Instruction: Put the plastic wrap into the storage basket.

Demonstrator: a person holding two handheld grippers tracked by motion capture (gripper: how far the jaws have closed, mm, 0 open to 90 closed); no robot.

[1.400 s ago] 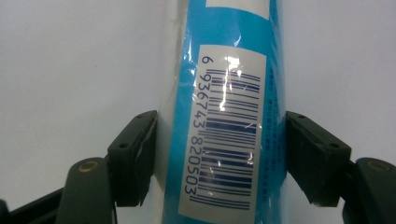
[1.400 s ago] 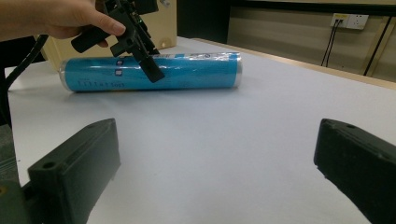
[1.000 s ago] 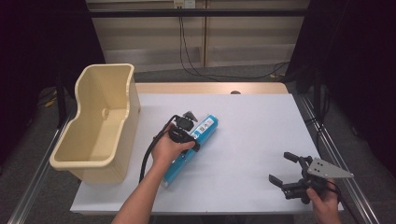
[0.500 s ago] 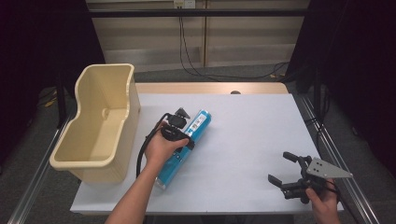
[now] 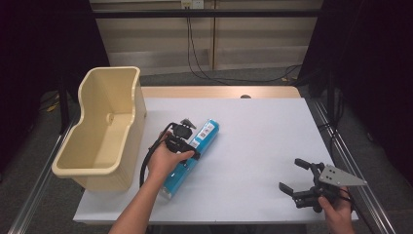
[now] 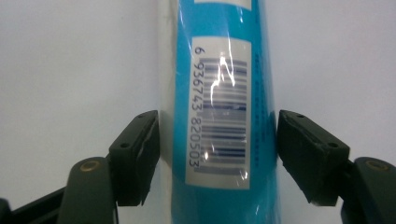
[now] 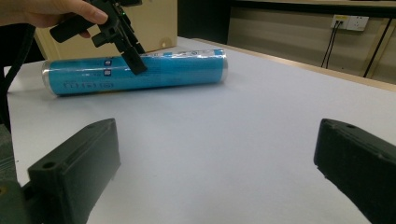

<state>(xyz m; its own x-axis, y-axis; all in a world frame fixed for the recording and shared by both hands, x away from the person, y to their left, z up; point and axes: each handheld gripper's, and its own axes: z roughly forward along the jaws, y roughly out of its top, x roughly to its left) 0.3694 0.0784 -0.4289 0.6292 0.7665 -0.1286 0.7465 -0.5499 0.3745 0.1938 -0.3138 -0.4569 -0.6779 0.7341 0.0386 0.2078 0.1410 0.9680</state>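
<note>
The left gripper (image 5: 187, 139) has its fingers clamped on the blue tube (image 5: 191, 158), which lies on the surface (image 5: 253, 131) and is not yet in the beige bin (image 5: 100, 131); the right gripper (image 5: 297, 178) waits with fingers apart.

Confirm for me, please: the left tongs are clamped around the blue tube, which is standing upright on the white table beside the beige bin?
Not quite. The blue tube lies on its side on the white table, as the high view shows. The rest holds: the left tongs grip it, beside the beige bin.
</note>
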